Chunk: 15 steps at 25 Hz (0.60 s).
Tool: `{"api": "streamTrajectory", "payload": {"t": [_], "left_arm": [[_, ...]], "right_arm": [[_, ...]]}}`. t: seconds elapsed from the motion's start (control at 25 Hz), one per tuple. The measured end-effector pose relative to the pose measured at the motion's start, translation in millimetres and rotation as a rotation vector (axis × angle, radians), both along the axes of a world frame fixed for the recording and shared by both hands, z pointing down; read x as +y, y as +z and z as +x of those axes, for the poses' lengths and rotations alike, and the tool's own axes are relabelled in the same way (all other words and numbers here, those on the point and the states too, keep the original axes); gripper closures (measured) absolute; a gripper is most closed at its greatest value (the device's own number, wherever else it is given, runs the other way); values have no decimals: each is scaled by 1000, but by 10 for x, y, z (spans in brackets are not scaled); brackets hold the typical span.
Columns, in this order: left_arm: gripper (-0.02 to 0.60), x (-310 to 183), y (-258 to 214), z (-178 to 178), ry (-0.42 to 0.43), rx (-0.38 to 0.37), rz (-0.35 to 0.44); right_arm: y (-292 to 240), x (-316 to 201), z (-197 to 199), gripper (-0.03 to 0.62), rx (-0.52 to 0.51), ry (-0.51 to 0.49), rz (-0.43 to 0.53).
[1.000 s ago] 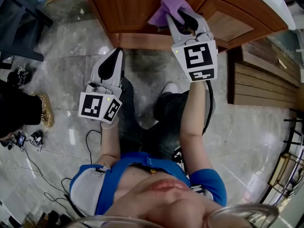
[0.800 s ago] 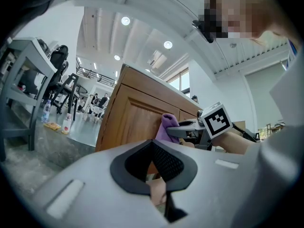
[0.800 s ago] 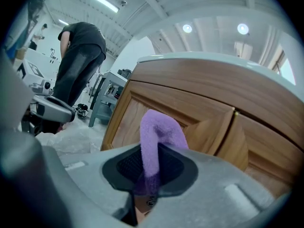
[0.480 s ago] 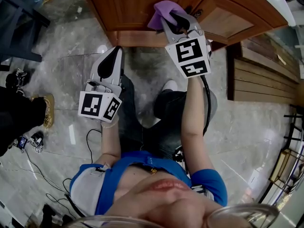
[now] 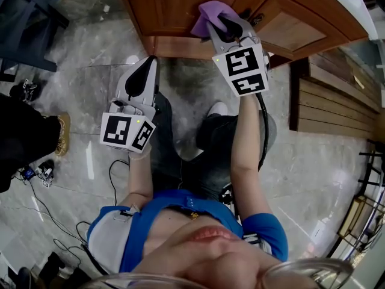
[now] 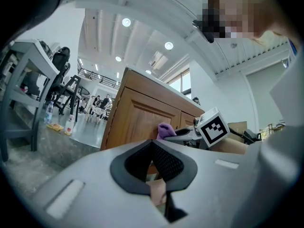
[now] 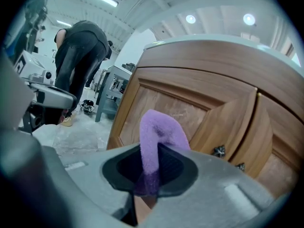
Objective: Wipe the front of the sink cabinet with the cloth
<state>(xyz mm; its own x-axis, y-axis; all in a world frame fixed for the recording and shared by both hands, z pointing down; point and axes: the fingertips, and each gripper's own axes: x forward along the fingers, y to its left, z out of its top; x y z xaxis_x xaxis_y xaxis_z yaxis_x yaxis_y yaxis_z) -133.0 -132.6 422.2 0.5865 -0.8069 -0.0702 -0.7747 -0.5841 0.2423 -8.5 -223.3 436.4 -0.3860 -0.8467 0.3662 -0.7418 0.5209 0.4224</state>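
Head view looks down at the person's legs on the grey floor (image 5: 84, 83). At the top middle of the frame, the right gripper (image 5: 224, 24) is up at the brown cabinet (image 5: 168, 11). Its fingers are closed tight on the purple cloth (image 5: 207, 12), and the cloth looks to touch the cabinet door. Right gripper view shows the cloth sticking up from between the fingers, with two small dark knobs (image 7: 219, 151) at the lower right. The left gripper (image 5: 146, 71) is at the middle left, apart from the cabinet, over the floor. Left gripper view shows its fingers (image 6: 166, 163) shut together with nothing in them.
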Motion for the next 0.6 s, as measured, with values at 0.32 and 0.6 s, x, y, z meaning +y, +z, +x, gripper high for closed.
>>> {"api": "streamTrajectory", "payload": {"t": [0.32,0.6], "left_arm": [[581,53,-20,-128,-36,-7,7],[581,95,-2,-312,-84,-19,5]], "right_arm": [[49,-32,-357,533,2,-79,-5],[67,-107,-731,533,-25,-157,-12]]}}
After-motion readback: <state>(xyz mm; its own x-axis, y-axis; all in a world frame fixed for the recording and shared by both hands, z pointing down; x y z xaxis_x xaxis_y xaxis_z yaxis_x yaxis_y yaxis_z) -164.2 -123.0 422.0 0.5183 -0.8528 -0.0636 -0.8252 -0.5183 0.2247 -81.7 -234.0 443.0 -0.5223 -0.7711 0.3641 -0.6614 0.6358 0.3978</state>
